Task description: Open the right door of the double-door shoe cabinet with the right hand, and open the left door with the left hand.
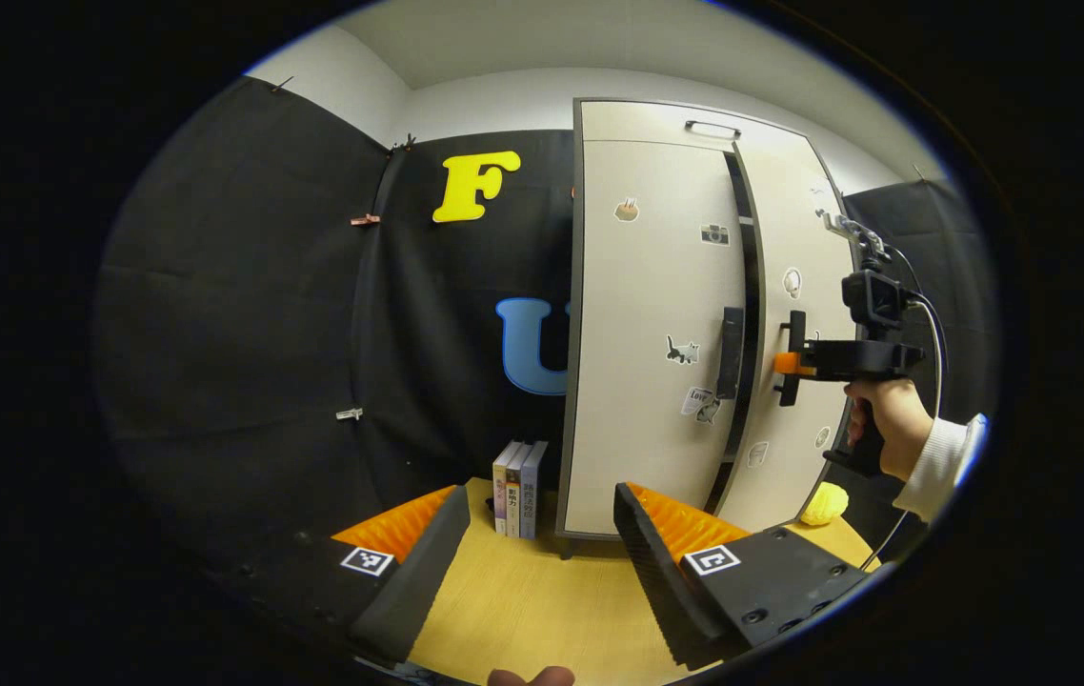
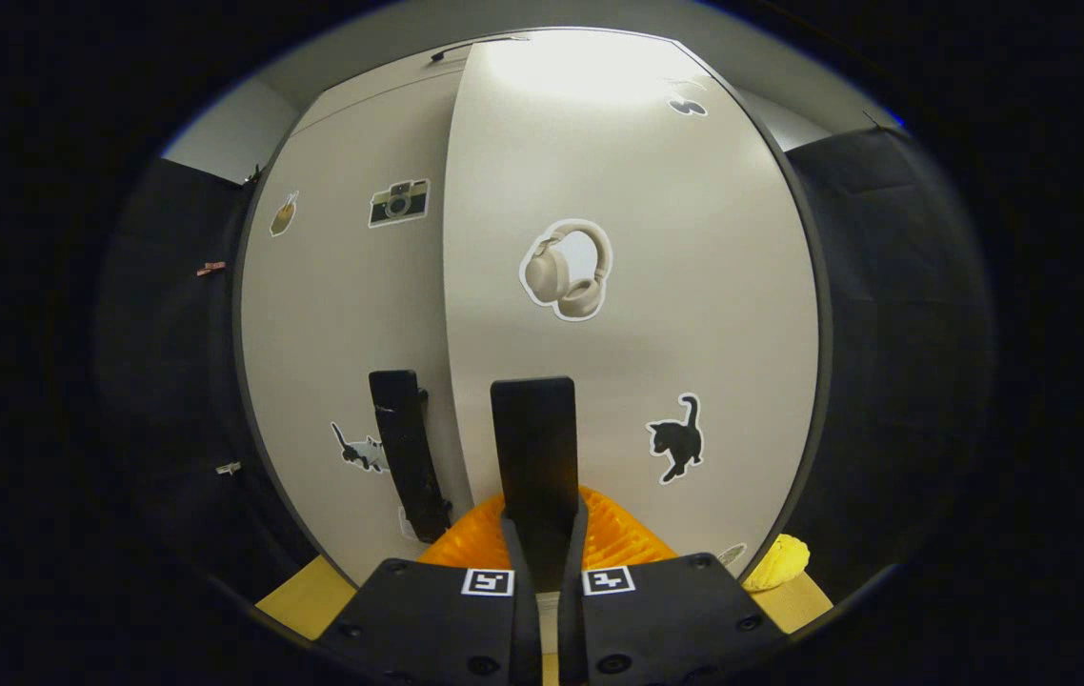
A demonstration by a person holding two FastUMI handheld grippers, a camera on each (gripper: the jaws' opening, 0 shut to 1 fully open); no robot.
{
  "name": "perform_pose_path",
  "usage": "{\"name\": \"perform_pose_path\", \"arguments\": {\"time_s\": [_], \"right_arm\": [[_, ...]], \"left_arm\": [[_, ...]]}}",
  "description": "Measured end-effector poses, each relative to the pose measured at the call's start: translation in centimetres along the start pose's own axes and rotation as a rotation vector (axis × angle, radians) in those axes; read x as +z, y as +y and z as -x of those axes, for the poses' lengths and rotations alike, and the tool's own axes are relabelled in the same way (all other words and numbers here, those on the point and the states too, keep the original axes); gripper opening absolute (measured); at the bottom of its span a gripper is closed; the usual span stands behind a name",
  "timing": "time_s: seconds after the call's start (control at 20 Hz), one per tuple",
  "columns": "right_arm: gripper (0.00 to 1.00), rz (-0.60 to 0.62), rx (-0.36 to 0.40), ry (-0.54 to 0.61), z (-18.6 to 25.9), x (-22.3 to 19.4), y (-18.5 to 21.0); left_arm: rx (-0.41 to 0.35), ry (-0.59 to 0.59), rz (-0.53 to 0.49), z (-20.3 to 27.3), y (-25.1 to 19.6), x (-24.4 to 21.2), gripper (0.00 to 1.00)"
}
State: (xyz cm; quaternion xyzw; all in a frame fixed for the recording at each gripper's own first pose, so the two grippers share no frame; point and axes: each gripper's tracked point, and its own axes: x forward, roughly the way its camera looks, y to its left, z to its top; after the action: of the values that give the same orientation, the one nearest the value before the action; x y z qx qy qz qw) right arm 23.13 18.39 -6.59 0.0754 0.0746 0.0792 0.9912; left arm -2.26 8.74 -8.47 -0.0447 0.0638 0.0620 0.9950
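pale shoe cabinet (image 1: 656, 314) upright on table; right door (image 1: 794, 324) ajar, left door (image 1: 652, 333) closed; dark handles.

1. The shoe cabinet (image 1: 656, 314) has smooth, matt, cream panels that look like laminated board; the right door (image 2: 637, 286) takes a soft glare near its top.
2. Both door handles, left (image 1: 730, 353) and right (image 2: 534, 448), look like matt black plastic.
3. The stickers (image 2: 568, 269) on the doors look like thin printed paper or vinyl with a slight sheen.
4. The table (image 1: 523, 610) has a smooth, pale wood-look top.
5. The booth wall (image 1: 247, 314) is matt black cloth, creased in places.
6. The books (image 1: 519, 488) have glossy paper spines.
7. The sleeve (image 1: 940, 467) is soft white knit.
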Motion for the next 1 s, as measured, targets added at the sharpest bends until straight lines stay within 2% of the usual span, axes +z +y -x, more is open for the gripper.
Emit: {"name": "perform_pose_path", "arguments": {"time_s": [0.6,1.0], "right_arm": [[0.11,-0.041,0.042,-0.032,3.5,0.7,-1.9],[0.11,-0.027,0.037,-0.043,5.2,1.0,-3.8]], "left_arm": [[0.033,-0.005,-0.025,3.2,-1.3,0.2,0.95],[0.003,-0.010,-0.036,4.3,-3.5,0.5,0.95]]}}
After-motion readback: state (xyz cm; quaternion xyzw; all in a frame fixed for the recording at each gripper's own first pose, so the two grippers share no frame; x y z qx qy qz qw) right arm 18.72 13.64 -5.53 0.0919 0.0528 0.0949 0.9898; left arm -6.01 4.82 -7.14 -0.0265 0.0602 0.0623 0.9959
